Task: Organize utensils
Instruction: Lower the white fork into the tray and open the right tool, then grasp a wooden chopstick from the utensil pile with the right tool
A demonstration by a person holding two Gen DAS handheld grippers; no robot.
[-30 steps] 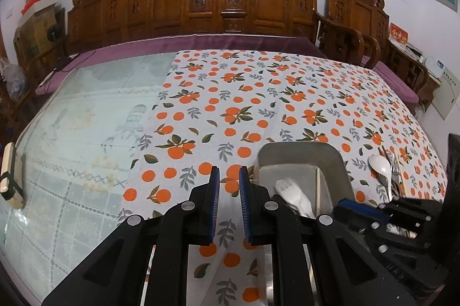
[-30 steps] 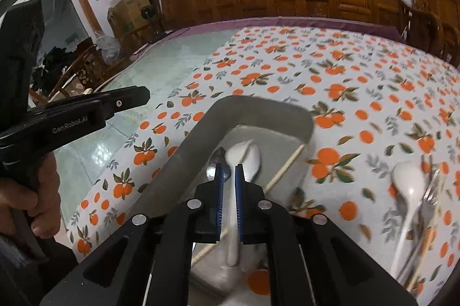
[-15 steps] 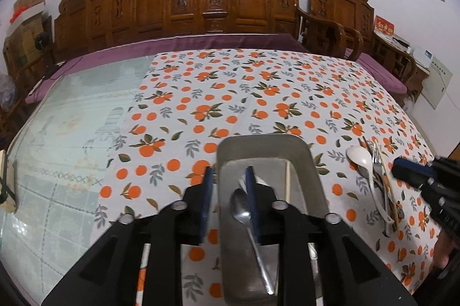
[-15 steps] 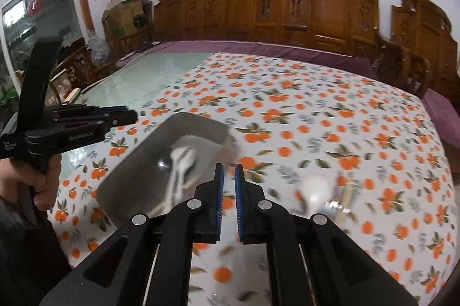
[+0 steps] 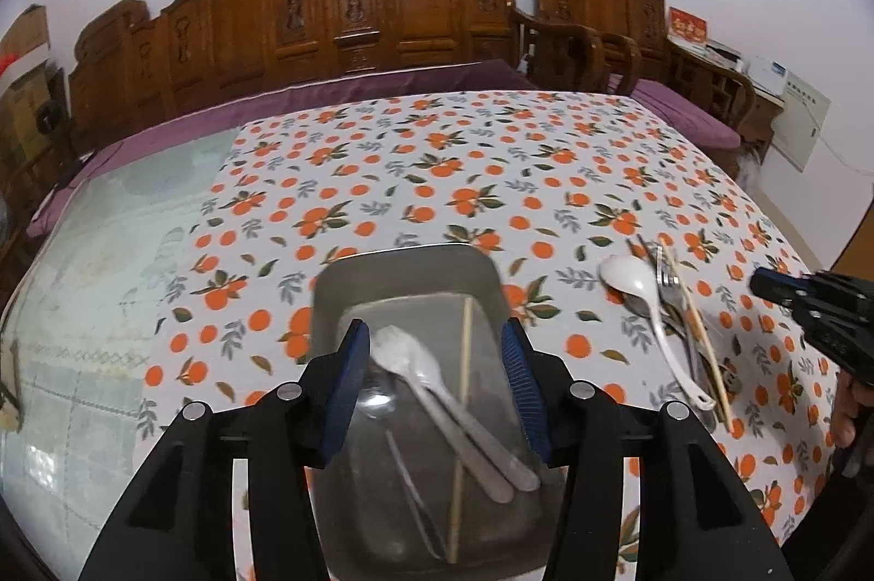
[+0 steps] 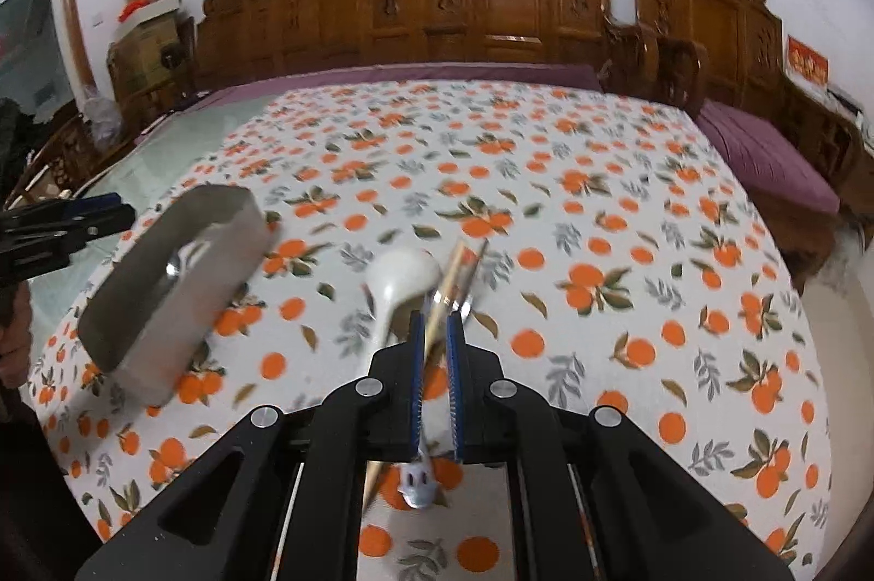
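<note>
Left wrist: left tongs just opening, empty, tray below; right tongs together.

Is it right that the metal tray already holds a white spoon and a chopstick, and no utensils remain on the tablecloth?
Not quite. The metal tray does hold a white spoon and chopstick, but the left wrist view shows a pile of utensils on the tablecloth.

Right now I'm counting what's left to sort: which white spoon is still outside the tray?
The white spoon lying on the tablecloth beside the chopsticks; the other lies inside the tray.
</note>
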